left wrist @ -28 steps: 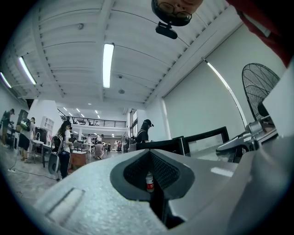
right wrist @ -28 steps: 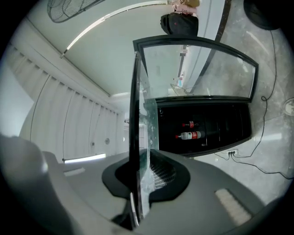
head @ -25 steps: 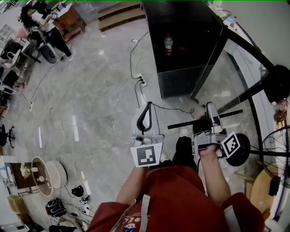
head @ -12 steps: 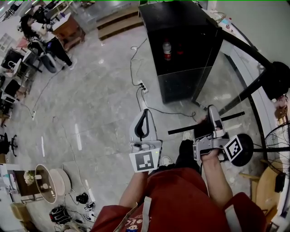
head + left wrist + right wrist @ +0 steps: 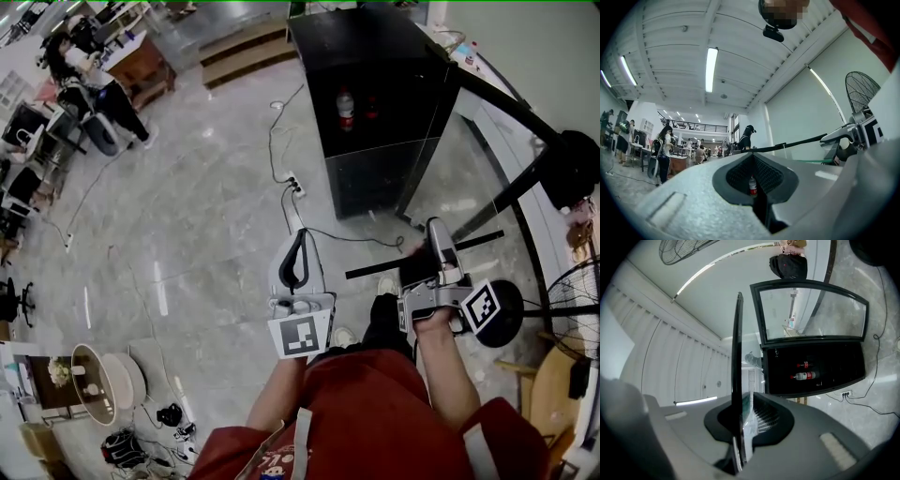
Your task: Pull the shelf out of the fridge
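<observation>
The black fridge stands ahead on the floor with its glass door swung open, and bottles are inside. The shelf, a glass pane with a black edge, is outside the fridge and hangs in the air in front of me. My right gripper is shut on one end of it. In the right gripper view the shelf runs upright between the pads of the right gripper, with the fridge beyond. My left gripper hangs beside it to the left, shut and empty.
A power strip with cables lies on the marble floor left of the fridge. A standing fan and a round black base are at my right. People and desks fill the far left. A low round stand is near my left.
The fridge sits slightly farther up in view than a second ago. Both grippers keep nearly the same places, and the shelf stays in the right gripper.
</observation>
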